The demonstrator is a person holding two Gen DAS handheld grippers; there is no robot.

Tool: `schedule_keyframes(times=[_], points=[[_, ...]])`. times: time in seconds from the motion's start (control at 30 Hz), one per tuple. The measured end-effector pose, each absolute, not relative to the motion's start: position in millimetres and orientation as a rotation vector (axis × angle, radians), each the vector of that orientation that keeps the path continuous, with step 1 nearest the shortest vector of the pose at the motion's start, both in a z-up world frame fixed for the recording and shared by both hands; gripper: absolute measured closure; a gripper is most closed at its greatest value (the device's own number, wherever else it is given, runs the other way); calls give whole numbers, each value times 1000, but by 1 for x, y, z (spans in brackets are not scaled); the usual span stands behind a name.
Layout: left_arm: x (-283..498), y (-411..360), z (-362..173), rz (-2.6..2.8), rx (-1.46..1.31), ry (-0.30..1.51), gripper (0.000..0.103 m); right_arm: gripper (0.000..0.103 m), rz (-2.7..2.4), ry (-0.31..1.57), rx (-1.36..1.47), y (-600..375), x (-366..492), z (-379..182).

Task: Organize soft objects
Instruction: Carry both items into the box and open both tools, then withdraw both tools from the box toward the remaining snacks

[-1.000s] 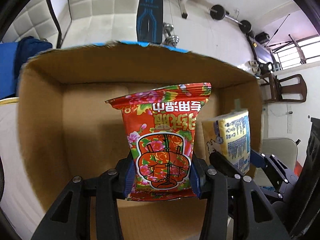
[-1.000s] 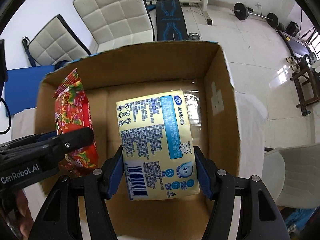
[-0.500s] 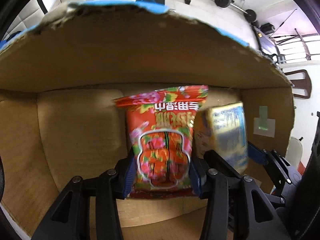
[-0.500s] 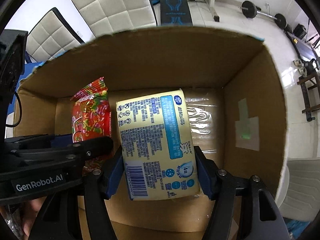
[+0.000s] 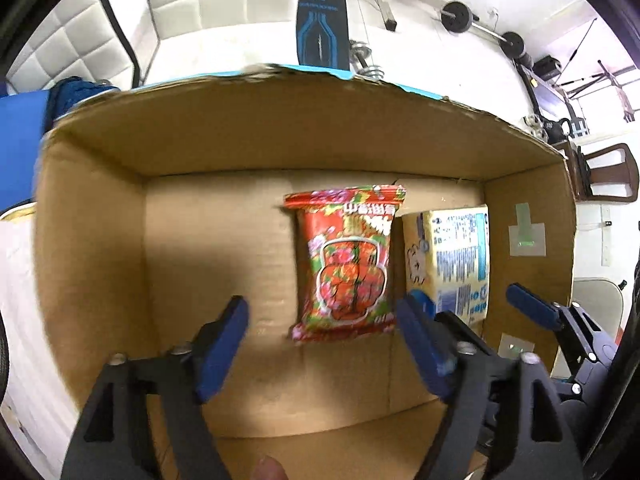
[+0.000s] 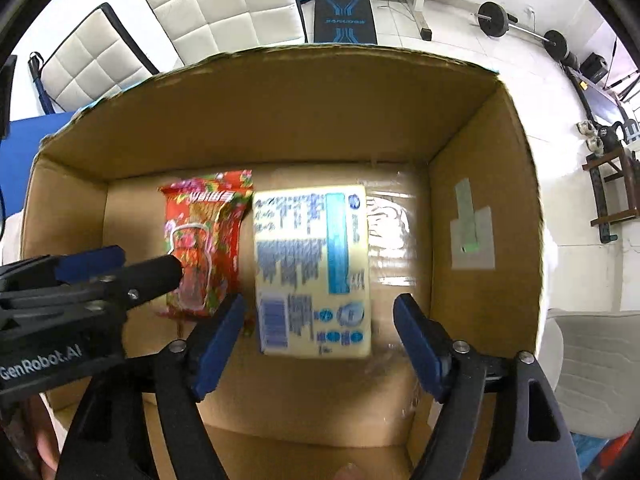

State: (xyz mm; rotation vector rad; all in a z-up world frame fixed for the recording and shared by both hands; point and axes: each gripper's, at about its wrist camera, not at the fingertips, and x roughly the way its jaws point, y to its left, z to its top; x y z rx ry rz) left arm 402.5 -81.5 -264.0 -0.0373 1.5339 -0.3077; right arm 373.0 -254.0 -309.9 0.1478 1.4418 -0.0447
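Both tongs are gaping wide, gripping nothing: the left gripper (image 5: 322, 316) and right gripper (image 6: 320, 312) are hovering low in frame over the cardboard box (image 6: 280, 120). At centre, the red snack bag (image 5: 346, 268) and yellow pack (image 6: 312, 268) are lying side by side on the box floor, apparently so they pack neatly.

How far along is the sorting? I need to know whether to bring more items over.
Done: the red snack bag and the yellow pack lie side by side inside the cardboard box. In hand: nothing; the left gripper and right gripper are both open over the box. Left: no other soft items show in either view, so I cannot tell.
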Motion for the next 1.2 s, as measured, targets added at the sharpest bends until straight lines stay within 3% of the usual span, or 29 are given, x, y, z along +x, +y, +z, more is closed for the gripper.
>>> schedule_keyframes(times=[0.07, 0.13, 0.2, 0.7, 1.2], points=[[390, -74, -256, -280, -11, 1503, 19, 10, -51, 1430, 151, -253, 365, -304], [379, -61, -256, -253, 4, 1485, 8, 6, -54, 1417, 153, -249, 358, -296], [377, -49, -252, -233, -11, 1466, 6, 0, -57, 1408, 154, -241, 354, -289], [337, -43, -191, -220, 41, 1263, 6, 0, -130, 1313, 103, -209, 298, -235], [241, -33, -117, -219, -5, 1149, 6, 0, -110, 1162, 96, -201, 202, -129]])
